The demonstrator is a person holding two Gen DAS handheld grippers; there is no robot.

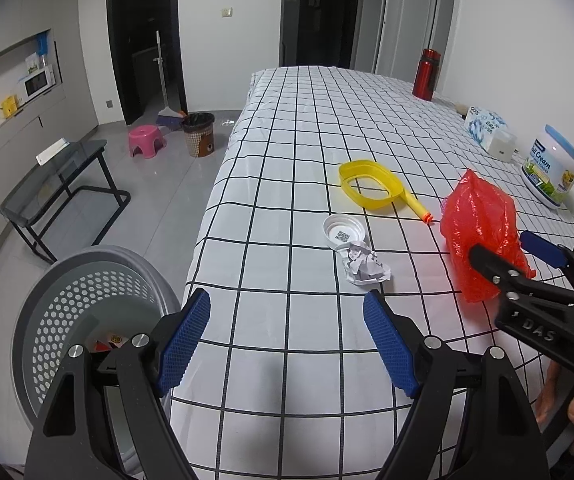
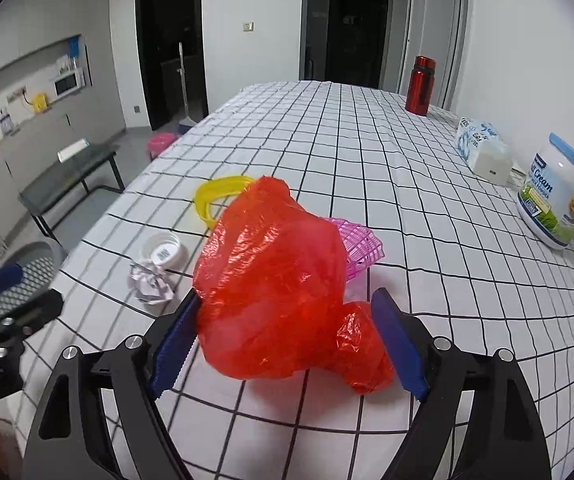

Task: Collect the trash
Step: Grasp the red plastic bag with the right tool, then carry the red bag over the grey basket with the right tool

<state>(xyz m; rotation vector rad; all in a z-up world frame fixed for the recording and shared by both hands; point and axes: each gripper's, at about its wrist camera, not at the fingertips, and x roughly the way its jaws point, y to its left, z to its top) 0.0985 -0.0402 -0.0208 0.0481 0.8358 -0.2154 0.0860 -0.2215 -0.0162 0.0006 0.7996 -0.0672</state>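
Red bag [image 2: 275, 276], crumpled plastic, lies on the checked table [image 1: 287, 320] between the spread fingers of the right gripper [image 2: 287, 344]; the left pad [image 2: 175, 344] touches its side, the right pad [image 2: 399, 348] sits just beside its lower lobe, so the jaws stand open around it, not yet pinching. A pink mesh piece [image 2: 361, 246] peeks out behind the bag. Left gripper [image 1: 287, 340] hovers over the table's near edge, jaws wide apart, holding nothing. Ahead of it lie a paper wad [image 1: 363, 266], a white lid [image 1: 343, 232] and a yellow ring [image 1: 369, 184]. A grey bin [image 1: 83, 292] stands beside the table at left
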